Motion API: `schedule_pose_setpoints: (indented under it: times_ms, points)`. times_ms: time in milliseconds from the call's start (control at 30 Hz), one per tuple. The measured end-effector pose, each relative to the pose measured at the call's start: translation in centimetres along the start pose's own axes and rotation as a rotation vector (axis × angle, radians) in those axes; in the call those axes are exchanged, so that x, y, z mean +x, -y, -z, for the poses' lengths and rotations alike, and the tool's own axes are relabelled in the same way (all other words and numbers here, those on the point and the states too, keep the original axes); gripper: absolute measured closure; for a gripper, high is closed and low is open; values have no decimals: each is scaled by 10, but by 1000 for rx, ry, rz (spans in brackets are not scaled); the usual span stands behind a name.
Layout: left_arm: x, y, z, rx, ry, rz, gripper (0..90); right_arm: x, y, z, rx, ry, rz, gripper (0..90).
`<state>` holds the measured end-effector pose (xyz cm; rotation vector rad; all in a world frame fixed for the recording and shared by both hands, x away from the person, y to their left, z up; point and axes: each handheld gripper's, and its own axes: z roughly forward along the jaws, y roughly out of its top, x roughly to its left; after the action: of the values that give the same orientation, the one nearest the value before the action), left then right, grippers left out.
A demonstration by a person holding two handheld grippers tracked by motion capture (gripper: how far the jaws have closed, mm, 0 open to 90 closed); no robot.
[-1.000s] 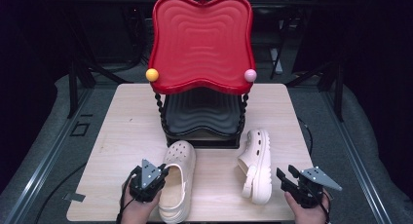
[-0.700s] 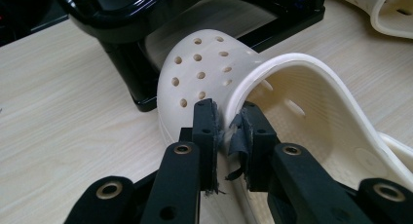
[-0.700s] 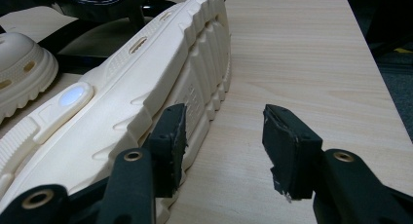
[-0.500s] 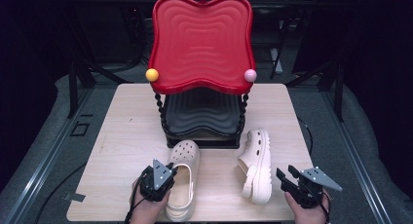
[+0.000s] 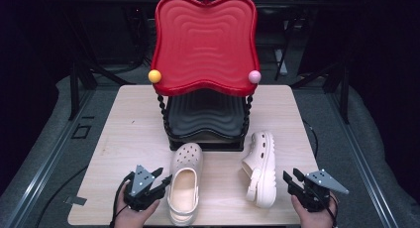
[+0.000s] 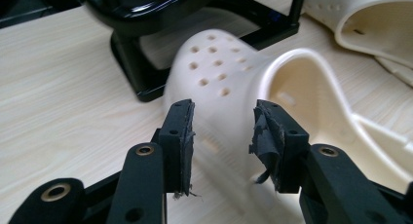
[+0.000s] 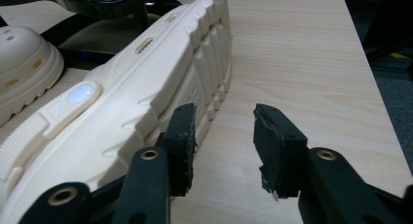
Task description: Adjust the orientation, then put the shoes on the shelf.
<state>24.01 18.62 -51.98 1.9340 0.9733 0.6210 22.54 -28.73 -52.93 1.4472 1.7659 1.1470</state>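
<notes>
Two cream clogs lie on the table in front of the shoe rack (image 5: 205, 124).

The upright clog (image 5: 184, 188) sits before the rack's left leg; the left gripper (image 5: 157, 184) is at its side, jaws wide apart and holding nothing. To grip well, it likely should straddle the side wall squarely. The tipped clog (image 5: 261, 167) lies right of it; the right gripper (image 5: 293, 180) waits beyond, jaws wide, empty.

A red tray (image 5: 205, 42) on a black rack (image 5: 207, 120) stands on the tabletop (image 5: 133, 134) behind two cream clogs (image 5: 184, 188).
</notes>
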Motion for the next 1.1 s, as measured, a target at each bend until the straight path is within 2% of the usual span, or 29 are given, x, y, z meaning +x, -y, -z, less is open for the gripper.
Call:
schedule_pose_setpoints:
  times_ms: [133, 267, 367, 500, 567, 633, 767, 800, 867, 900, 967, 1033, 1100]
  points:
    - [13, 8, 7, -1, -8, 18, 585, 4, -4, 2, 3, -13, 22, 673]
    - [26, 15, 10, -2, -21, 66, 585, 8, -7, 5, -5, -32, 39, 693]
    - [31, 16, 10, -6, -17, 99, 585, 12, -8, 4, -21, -41, 39, 658]
    - [34, 18, 8, -1, -20, 106, 585, 15, -11, 3, -34, -60, 55, 601]
    - [37, 20, 7, 3, -15, 125, 585, 17, -14, 2, -41, -76, 49, 563]
    - [38, 21, 7, 8, -13, 136, 585, 21, -16, 3, -46, -91, 43, 556]
    - [40, 23, 6, 2, -11, 145, 585, 29, -18, 4, -49, -100, 71, 545]
    - [40, 23, 6, 5, -9, 144, 585, 33, -19, 5, -52, -106, 99, 565]
    - [41, 23, 5, 5, -6, 141, 585, 37, -20, 6, -45, -120, 111, 593]
    - [41, 23, 4, 7, -5, 144, 585, 39, -20, 6, -55, -132, 115, 654]
    - [42, 24, 3, 8, -4, 147, 585, 45, -22, 6, -64, -158, 138, 714]
    - [43, 25, 2, 15, -3, 148, 585, 51, -24, 5, -76, -157, 183, 769]
    - [45, 26, 1, 19, -3, 149, 585, 55, -24, 0, -57, -162, 201, 798]
